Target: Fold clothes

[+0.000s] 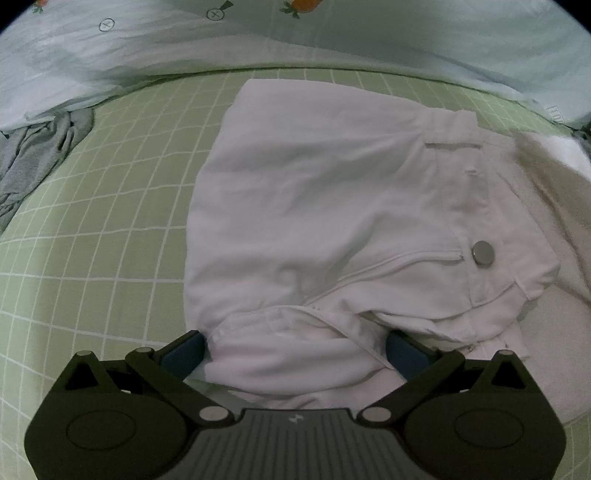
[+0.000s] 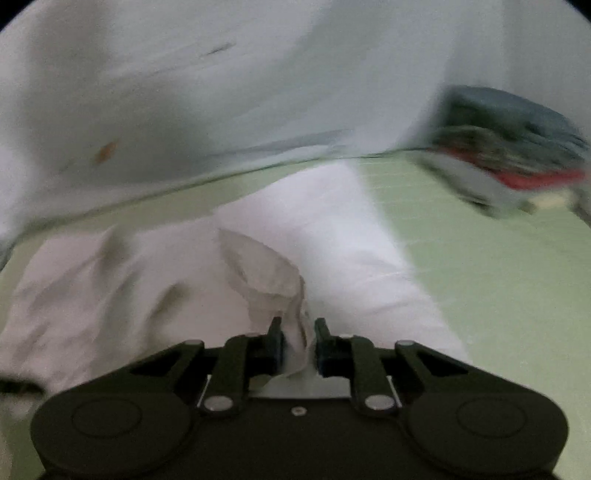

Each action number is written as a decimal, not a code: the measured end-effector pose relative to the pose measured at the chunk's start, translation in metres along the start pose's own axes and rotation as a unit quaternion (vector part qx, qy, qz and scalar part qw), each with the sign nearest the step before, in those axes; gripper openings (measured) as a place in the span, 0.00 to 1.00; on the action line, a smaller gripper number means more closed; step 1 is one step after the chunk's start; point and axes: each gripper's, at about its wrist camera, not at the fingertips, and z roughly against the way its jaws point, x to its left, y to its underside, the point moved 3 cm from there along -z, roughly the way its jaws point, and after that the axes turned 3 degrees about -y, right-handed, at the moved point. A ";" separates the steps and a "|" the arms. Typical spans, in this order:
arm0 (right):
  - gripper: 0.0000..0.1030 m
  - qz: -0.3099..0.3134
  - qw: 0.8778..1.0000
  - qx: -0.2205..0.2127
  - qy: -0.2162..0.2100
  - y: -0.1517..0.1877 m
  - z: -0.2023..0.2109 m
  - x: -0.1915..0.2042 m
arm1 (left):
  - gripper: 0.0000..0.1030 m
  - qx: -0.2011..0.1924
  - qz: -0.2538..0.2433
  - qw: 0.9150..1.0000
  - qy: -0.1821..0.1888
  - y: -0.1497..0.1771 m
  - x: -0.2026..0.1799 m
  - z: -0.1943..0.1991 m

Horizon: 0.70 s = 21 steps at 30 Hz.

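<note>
White trousers (image 1: 325,206) lie partly folded on the green checked bed sheet (image 1: 110,221), waistband and metal button (image 1: 482,252) to the right. My left gripper (image 1: 295,350) is open, its blue pads wide apart on either side of a bunched fold of the white cloth. In the blurred right wrist view the white trousers (image 2: 332,229) spread ahead on the sheet. My right gripper (image 2: 298,343) is shut on a thin pinch of the white cloth (image 2: 273,280), which rises as a crumpled ridge from the jaws.
A pale quilt with carrot print (image 1: 258,33) lies along the far edge of the bed. A grey garment (image 1: 33,158) lies crumpled at the left. A blurred stack of folded clothes (image 2: 517,147) sits at the far right.
</note>
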 end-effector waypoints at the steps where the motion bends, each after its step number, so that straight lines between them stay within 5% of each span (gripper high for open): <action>1: 0.17 -0.019 1.000 0.002 0.018 0.000 -0.002 -0.014 | 1.00 0.000 0.000 1.000 0.000 0.000 0.000 0.000; 6: 0.28 -0.015 0.999 0.011 0.029 0.001 -0.006 -0.027 | 1.00 0.002 0.001 1.000 0.000 -0.001 0.001 0.000; 8: 0.53 0.003 1.000 0.009 0.022 0.000 -0.006 -0.020 | 1.00 0.003 0.001 1.000 -0.001 -0.002 0.000 0.001; 18: 0.66 0.238 0.971 0.022 -0.008 -0.013 -0.057 0.073 | 1.00 0.004 0.003 1.000 0.000 -0.001 0.001 0.000; 21: 0.66 0.241 0.969 0.049 0.007 -0.010 -0.079 0.077 | 1.00 0.004 0.004 1.000 0.002 -0.001 0.001 0.000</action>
